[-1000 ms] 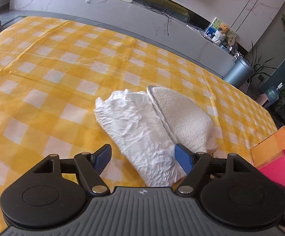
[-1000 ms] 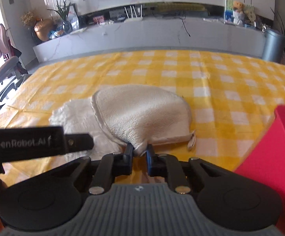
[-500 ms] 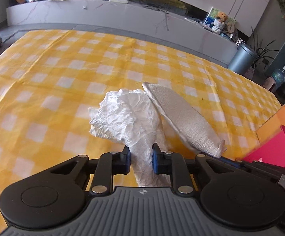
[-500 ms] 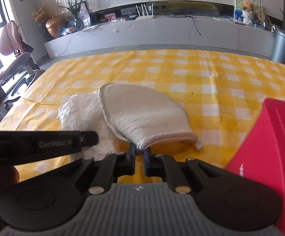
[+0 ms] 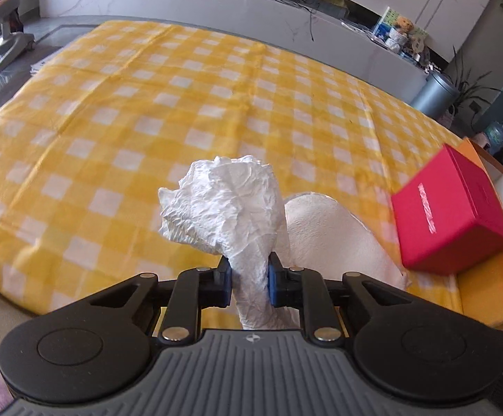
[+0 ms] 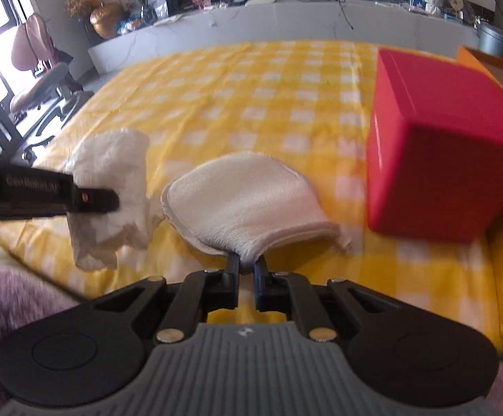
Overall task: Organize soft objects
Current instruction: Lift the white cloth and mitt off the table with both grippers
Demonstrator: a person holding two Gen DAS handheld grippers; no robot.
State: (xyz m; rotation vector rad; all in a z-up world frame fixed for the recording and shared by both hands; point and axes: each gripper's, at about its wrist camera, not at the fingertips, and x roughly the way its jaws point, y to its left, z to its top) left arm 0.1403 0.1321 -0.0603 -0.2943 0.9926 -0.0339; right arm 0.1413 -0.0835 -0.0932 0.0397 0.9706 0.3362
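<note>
My left gripper [image 5: 249, 279] is shut on a crumpled white cloth [image 5: 228, 208] and holds it above the yellow checked tablecloth [image 5: 147, 104]. The cloth [image 6: 112, 180] and the left gripper's arm [image 6: 43, 196] also show in the right wrist view. My right gripper [image 6: 246, 270] is shut on the hem of a cream terry mitt [image 6: 251, 197] and holds it raised over the tablecloth [image 6: 251, 104]. The mitt [image 5: 334, 228] shows behind the white cloth in the left wrist view.
A red box [image 6: 445, 149] stands at the right, close to the mitt; it also shows in the left wrist view [image 5: 452, 215]. An orange box [image 5: 487, 163] lies behind it. A grey bin [image 5: 435, 95] and a low white cabinet [image 5: 216, 3] stand beyond the table.
My left gripper has closed on the white cloth and lifted it. Both grippers have pulled back toward the near edge with their cloths, and the red box now shows closer.
</note>
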